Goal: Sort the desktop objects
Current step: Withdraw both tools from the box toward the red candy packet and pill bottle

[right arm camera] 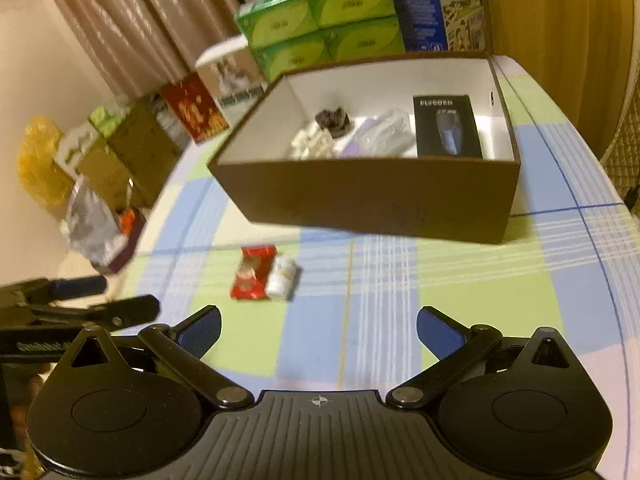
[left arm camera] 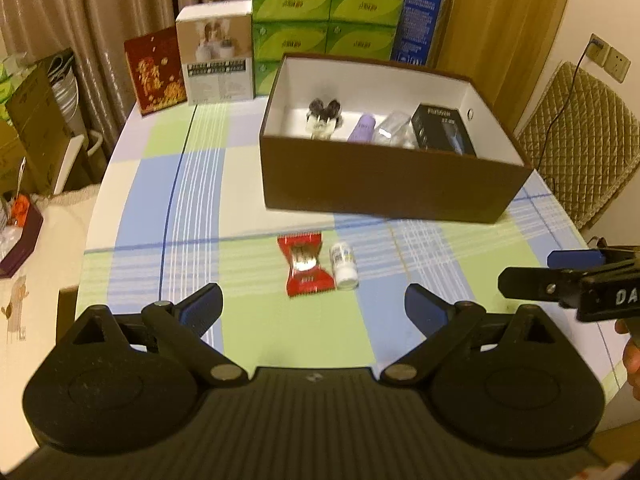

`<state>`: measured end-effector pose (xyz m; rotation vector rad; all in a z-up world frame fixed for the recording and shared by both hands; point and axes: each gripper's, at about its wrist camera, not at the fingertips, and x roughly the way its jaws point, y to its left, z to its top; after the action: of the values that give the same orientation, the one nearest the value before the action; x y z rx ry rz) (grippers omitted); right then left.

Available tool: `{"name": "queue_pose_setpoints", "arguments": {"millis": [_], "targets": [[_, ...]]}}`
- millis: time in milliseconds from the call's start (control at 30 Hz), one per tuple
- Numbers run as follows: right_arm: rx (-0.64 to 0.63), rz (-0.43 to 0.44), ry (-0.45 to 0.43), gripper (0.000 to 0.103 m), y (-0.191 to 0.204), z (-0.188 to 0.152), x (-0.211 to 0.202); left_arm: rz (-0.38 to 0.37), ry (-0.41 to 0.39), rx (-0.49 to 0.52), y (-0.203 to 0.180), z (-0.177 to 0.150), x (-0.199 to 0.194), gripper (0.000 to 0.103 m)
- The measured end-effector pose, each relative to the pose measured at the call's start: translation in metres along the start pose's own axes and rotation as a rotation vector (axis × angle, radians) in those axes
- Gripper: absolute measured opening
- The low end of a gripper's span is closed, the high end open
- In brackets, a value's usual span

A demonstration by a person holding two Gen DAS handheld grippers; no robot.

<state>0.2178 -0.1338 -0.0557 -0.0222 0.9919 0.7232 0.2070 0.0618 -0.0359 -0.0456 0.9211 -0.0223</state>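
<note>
Two small things lie on the counter (left arm camera: 192, 208) in the left wrist view: a red packet (left arm camera: 306, 266) and a white bottle (left arm camera: 344, 266) on its side, touching each other, just in front of the brown box (left arm camera: 384, 188). The left gripper (left arm camera: 314, 306) hangs above the checked cloth near them, its jaws spread wide with nothing between. The box is open at the top. Inside it are a small black and white figure (left arm camera: 323, 118), a purple tube (left arm camera: 361, 128), something clear and crumpled (left arm camera: 394, 130), perhaps a plastic bag, and a black carton (left arm camera: 442, 130) leaning at the right wall. Behind the box stand green tissue packs (left arm camera: 326, 16), a white carton (left arm camera: 216, 60), a red carton (left arm camera: 154, 72) and a blue carton (left arm camera: 420, 16). At the right edge the right gripper (left arm camera: 540, 272) comes in sideways, and part of a hand (left arm camera: 632, 356) shows below it.

From the right wrist view, the right gripper (right arm camera: 319, 332) is also over the cloth, jaws wide apart and empty. The red packet (right arm camera: 253, 273) and the white bottle (right arm camera: 282, 278) are ahead and to the left, blurred, side by side. The brown box (right arm camera: 372, 196) stands behind them, well apart from the jaws, with the black carton (right arm camera: 447, 126) upright against its right side. The left gripper (right arm camera: 116, 298) shows at the left edge.
</note>
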Motion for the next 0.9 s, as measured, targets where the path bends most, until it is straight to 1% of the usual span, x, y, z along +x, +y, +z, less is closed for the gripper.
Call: {"name": "queue_pose_setpoints", "arguments": {"millis": [67,267,433,567,833,900], "targets": [[-0.018,0.006,0.009,0.101,0.003,-0.006,0.002,0.008,0.008,-0.002,0.000,-0.005,-0.001,0.096],[-0.011,0.056,0.048,0.101,0.008,-0.014,0.009,0.018,0.026,-0.011,-0.003,-0.017,-0.004,0.096],[-0.068,0.042,0.055,0.101,0.018,-0.019,0.014,0.033,0.046,-0.019,-0.002,-0.024,-0.004,0.096],[-0.068,0.053,0.068,0.101,0.022,-0.023,0.022,0.051,0.061,-0.028,0.002,-0.031,-0.002,0.096],[-0.090,0.034,0.072,0.101,0.032,-0.029,0.051,0.081,0.086,-0.053,0.019,-0.039,0.017,0.095],[-0.100,0.030,0.069,0.099,0.034,-0.028,0.057,0.083,0.088,-0.052,0.022,-0.040,0.023,0.095]]}}
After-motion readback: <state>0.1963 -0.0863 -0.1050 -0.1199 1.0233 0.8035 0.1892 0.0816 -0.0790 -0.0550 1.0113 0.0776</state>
